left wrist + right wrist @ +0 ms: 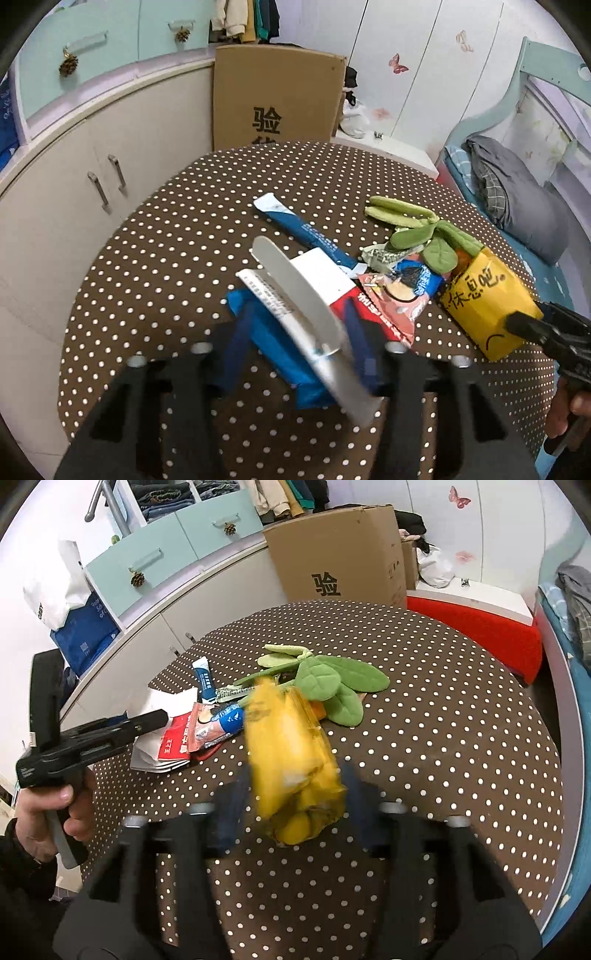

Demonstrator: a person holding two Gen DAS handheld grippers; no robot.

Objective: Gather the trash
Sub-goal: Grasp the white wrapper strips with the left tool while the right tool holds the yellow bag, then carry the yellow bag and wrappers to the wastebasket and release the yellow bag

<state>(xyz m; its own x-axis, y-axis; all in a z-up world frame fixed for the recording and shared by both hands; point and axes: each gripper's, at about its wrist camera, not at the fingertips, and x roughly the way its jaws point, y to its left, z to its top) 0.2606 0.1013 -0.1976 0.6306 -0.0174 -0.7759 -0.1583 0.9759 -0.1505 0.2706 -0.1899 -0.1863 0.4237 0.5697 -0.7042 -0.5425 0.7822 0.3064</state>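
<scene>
In the left wrist view my left gripper (295,343) stands open around a white paper carton flap (310,317) and a blue wrapper (273,343) on the dotted table (166,258). A red snack wrapper (391,302) and a blue stick packet (306,229) lie just beyond. In the right wrist view my right gripper (295,801) has its fingers on both sides of a yellow bag (291,760), blurred and lifted a little; whether they press it is unclear. The bag also shows in the left wrist view (484,306). The left gripper shows at the left of the right wrist view (147,720).
A green plush plant (328,679) lies behind the yellow bag. A cardboard box (273,99) stands behind the table. White cabinets (74,192) are at the left, a bed (517,192) at the right, a red stool (480,627) beyond the table.
</scene>
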